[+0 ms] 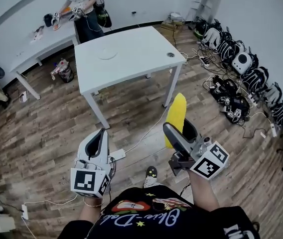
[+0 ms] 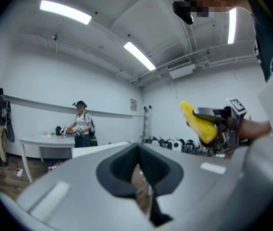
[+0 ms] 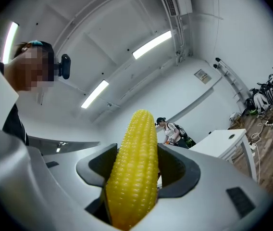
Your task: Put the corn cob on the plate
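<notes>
A yellow corn cob stands nearly upright in my right gripper, which is shut on it low in the head view, over the wooden floor. The cob fills the middle of the right gripper view between the grey jaws. A pale round plate lies on the white table some way ahead, apart from both grippers. My left gripper is held at lower left, its jaws together with nothing between them. The left gripper view shows the corn cob off to the right.
A small dark round thing sits near the table's right edge. Backpacks and gear line the right wall, with cables and a power strip on the floor. A person stands at a second table behind.
</notes>
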`<action>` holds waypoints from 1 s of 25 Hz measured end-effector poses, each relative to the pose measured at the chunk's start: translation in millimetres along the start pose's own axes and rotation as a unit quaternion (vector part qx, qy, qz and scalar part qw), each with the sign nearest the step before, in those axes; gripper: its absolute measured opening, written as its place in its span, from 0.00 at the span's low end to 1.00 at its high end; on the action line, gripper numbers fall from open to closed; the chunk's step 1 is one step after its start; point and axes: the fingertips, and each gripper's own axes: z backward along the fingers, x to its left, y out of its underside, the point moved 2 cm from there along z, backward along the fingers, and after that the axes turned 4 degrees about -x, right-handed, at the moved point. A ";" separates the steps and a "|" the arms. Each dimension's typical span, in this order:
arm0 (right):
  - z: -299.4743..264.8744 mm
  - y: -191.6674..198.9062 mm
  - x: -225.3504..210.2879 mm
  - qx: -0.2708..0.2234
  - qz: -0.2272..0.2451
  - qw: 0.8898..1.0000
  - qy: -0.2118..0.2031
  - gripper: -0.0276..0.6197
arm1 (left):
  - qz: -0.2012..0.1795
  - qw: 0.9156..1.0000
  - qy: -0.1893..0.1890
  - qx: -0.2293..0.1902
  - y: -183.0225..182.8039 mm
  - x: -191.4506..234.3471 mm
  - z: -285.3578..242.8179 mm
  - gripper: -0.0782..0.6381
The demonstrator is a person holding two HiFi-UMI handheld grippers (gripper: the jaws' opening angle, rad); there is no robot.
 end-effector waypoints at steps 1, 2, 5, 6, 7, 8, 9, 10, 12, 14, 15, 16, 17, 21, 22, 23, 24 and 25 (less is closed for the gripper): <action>-9.9 -6.7 -16.7 0.003 -0.003 1.000 -0.005 0.45 | -0.001 1.000 -0.008 -0.004 -2.2 0.3 -18.1 0.10; -18.9 -12.0 -32.5 0.007 -0.008 1.000 -0.010 0.45 | -0.002 1.000 -0.015 -0.007 -3.3 -0.4 -34.6 0.10; -40.8 -20.8 -71.3 0.025 -0.015 0.999 -0.028 0.45 | -0.002 0.999 -0.033 -0.002 1.0 -5.7 -72.1 0.10; -48.4 -22.9 -81.9 0.028 -0.017 0.999 -0.034 0.45 | -0.001 0.999 -0.036 0.003 3.8 -6.5 -82.5 0.10; -56.4 -24.6 -91.6 0.030 -0.020 0.999 -0.038 0.45 | 0.000 0.999 -0.039 0.009 6.2 -5.8 -92.4 0.10; -63.7 -25.3 -100.5 0.030 -0.025 0.998 -0.042 0.45 | 0.001 0.999 -0.042 0.013 8.0 -3.5 -101.4 0.10; -70.0 -24.7 -108.9 0.031 -0.031 0.998 -0.044 0.45 | 0.000 0.999 -0.047 0.015 9.2 0.2 -109.4 0.10; -75.4 -22.8 -117.4 0.033 -0.036 0.998 -0.045 0.45 | 0.000 0.999 -0.053 0.015 10.0 4.9 -117.2 0.10; -86.7 -17.4 -135.1 0.039 -0.042 0.997 -0.044 0.45 | -0.002 0.998 -0.061 0.015 12.4 16.2 -133.7 0.10; -103.1 -11.9 -151.1 0.048 -0.045 0.997 -0.043 0.45 | -0.004 0.997 -0.069 0.016 15.1 31.8 -151.7 0.10; -113.2 -9.1 -157.3 0.053 -0.046 0.997 -0.043 0.45 | -0.003 0.997 -0.074 0.016 16.0 41.2 -160.6 0.10; -123.9 -6.4 -162.9 0.058 -0.046 0.996 -0.044 0.45 | -0.002 0.997 -0.077 0.015 16.8 51.1 -169.5 0.10; -135.3 -4.0 -168.9 0.063 -0.043 0.996 -0.045 0.45 | -0.001 0.997 -0.080 0.013 17.6 61.2 -178.9 0.10; -194.3 2.3 -203.7 0.072 -0.034 0.996 -0.048 0.45 | 0.006 0.996 -0.085 -0.002 24.1 105.0 -226.9 0.10; -212.4 3.9 -214.0 0.072 -0.036 0.996 -0.050 0.45 | 0.009 0.996 -0.086 -0.005 27.3 117.6 -241.2 0.10; -231.6 5.5 -223.8 0.071 -0.037 0.995 -0.052 0.45 | 0.012 0.996 -0.087 -0.006 30.3 131.1 -256.0 0.10; -251.4 7.2 -232.9 0.072 -0.036 0.995 -0.056 0.45 | 0.013 0.996 -0.087 -0.007 32.9 145.0 -270.9 0.10; -271.5 9.1 -241.4 0.073 -0.032 0.995 -0.059 0.45 | 0.013 0.996 -0.085 -0.008 35.0 158.8 -285.5 0.10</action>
